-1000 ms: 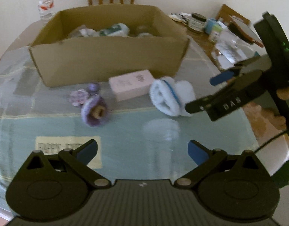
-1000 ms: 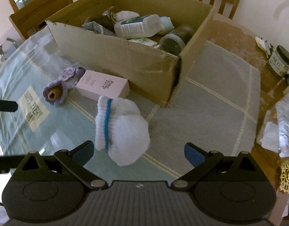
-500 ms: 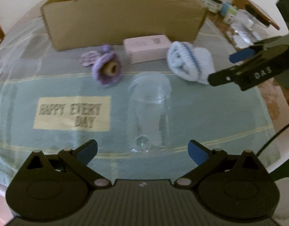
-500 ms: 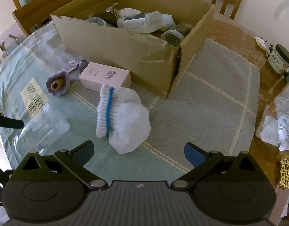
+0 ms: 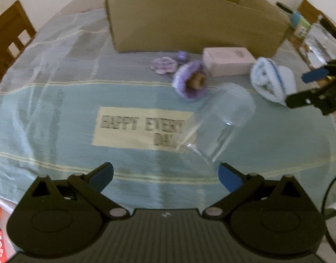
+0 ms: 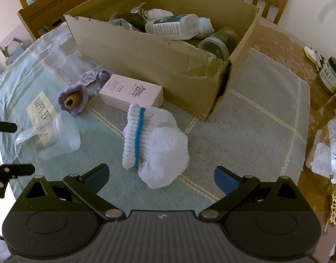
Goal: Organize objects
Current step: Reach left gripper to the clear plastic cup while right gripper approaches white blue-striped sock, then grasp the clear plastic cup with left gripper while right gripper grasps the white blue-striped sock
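Left gripper [image 5: 165,173] jaws spread wide, empty, the clear cup [image 5: 218,120] lying at 1 o'clock; right gripper [image 6: 161,175] jaws wide above the white sock [image 6: 159,144], not touching.

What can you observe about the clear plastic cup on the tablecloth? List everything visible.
The clear plastic cup is see-through, seemingly thin plastic, and empty. It lies on its side on the green tablecloth, partly over the printed label, its wide rim toward the purple knitted item without touching it. The open left gripper is nearest; neither gripper holds it.
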`<state>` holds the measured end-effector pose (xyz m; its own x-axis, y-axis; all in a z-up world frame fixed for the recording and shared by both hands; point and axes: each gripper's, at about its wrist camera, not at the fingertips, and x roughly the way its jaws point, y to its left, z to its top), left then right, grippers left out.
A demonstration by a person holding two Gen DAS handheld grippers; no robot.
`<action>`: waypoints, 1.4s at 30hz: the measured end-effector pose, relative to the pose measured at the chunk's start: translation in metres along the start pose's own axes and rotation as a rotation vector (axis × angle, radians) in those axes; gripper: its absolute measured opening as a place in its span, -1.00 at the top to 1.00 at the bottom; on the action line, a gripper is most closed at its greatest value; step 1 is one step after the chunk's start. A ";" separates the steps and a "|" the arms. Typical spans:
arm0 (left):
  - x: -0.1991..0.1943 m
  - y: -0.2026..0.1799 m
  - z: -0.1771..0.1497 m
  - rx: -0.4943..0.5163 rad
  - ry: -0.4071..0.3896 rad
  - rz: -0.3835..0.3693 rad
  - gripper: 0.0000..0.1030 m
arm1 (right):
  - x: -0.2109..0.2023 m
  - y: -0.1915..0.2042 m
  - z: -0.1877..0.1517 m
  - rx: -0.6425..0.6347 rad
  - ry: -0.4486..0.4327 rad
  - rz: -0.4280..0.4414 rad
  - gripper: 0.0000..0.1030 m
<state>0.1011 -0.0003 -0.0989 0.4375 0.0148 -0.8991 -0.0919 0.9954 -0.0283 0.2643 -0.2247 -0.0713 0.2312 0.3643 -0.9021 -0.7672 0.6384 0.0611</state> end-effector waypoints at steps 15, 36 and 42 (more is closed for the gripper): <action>0.003 0.025 0.019 -0.091 -0.053 0.037 -0.97 | 0.011 0.005 -0.008 -0.013 0.002 -0.016 -1.00; 0.028 -0.041 0.010 -0.034 -0.115 0.055 -0.99 | 0.029 0.013 -0.022 -0.118 -0.038 -0.007 -1.00; 0.028 -0.044 0.019 -0.034 -0.145 0.073 -0.99 | 0.034 0.012 -0.013 -0.129 -0.059 0.002 -1.00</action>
<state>0.1348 -0.0416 -0.1145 0.5529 0.1030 -0.8268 -0.1569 0.9875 0.0181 0.2546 -0.2137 -0.1067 0.2617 0.4066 -0.8753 -0.8374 0.5466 0.0036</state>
